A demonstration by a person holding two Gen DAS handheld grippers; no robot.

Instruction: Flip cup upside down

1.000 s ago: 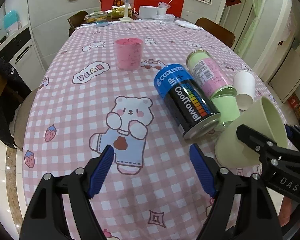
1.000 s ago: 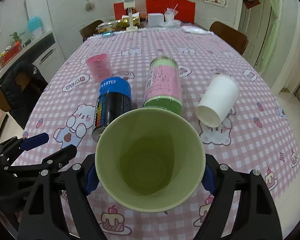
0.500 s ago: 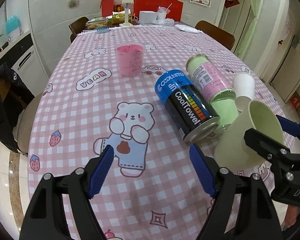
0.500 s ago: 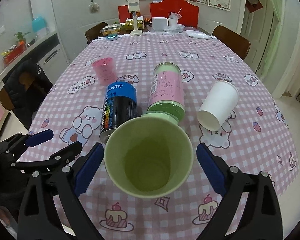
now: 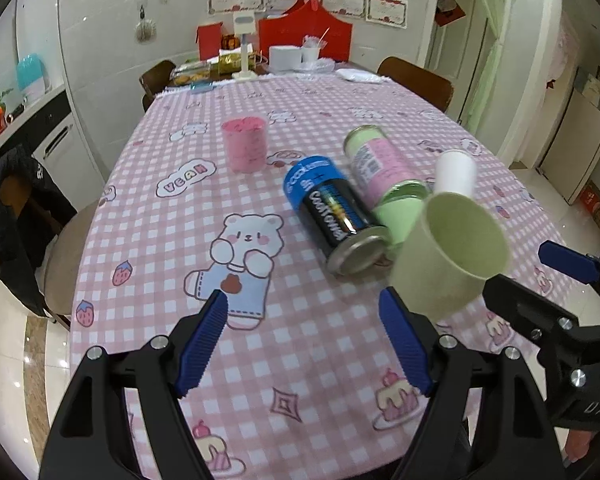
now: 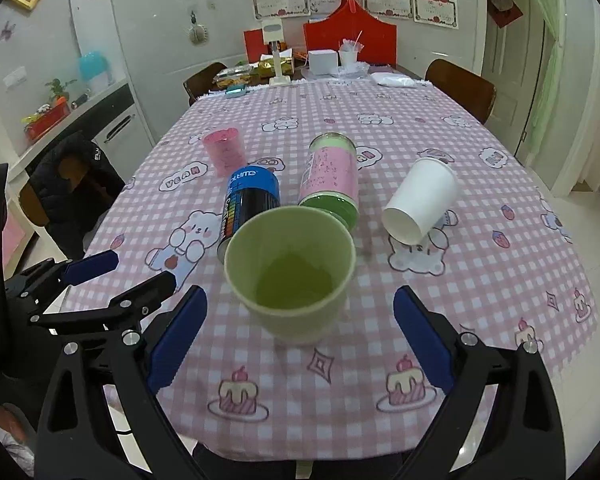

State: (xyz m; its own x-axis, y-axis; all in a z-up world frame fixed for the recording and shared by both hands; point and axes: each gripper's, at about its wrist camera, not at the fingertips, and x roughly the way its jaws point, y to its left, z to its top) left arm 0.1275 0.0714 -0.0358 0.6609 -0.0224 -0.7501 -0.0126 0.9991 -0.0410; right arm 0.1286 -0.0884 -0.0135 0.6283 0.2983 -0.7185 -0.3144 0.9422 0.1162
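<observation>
A light green cup (image 6: 292, 276) stands upright, mouth up, on the pink checked tablecloth (image 6: 500, 280), empty inside. In the left wrist view the green cup (image 5: 448, 256) looks blurred and slightly tilted. My right gripper (image 6: 300, 336) is open wide, its blue pads on either side of the cup and apart from it. My left gripper (image 5: 312, 344) is open and empty, left of the cup; it also shows in the right wrist view (image 6: 112, 276).
A blue and black can (image 6: 252, 204) and a pink and green can (image 6: 332, 180) lie on their sides behind the cup. A white paper cup (image 6: 420, 200) lies on its side to the right. A pink cup (image 6: 224, 152) stands further back. Chairs surround the table.
My right gripper has opened and let go of the green cup, which went from tilted toward the camera to standing upright on the cloth. Both grippers have drawn back.
</observation>
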